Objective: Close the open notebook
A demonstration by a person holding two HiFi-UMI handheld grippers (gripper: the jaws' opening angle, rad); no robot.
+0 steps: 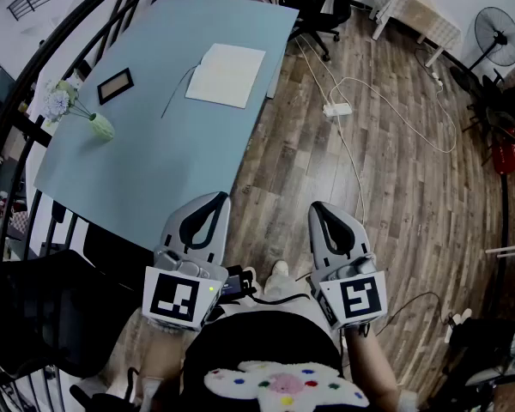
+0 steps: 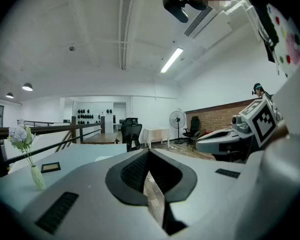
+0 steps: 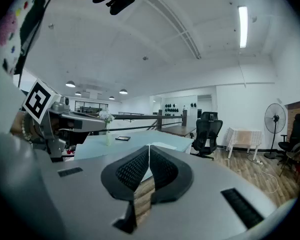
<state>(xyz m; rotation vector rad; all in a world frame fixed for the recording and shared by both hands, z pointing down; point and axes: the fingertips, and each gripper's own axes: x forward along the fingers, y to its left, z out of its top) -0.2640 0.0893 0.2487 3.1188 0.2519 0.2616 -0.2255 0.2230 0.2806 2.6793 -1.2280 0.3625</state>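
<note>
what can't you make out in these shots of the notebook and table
- Open white notebook: head view, any writing too small to read.
- Same notebook, right gripper view: near edge hidden behind the shut right gripper.
- Small black rectangular frame: head view, its contents too small.

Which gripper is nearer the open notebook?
Left. The left gripper sits at the near edge of the table, short of the open notebook; the right gripper hangs over the floor.
</note>
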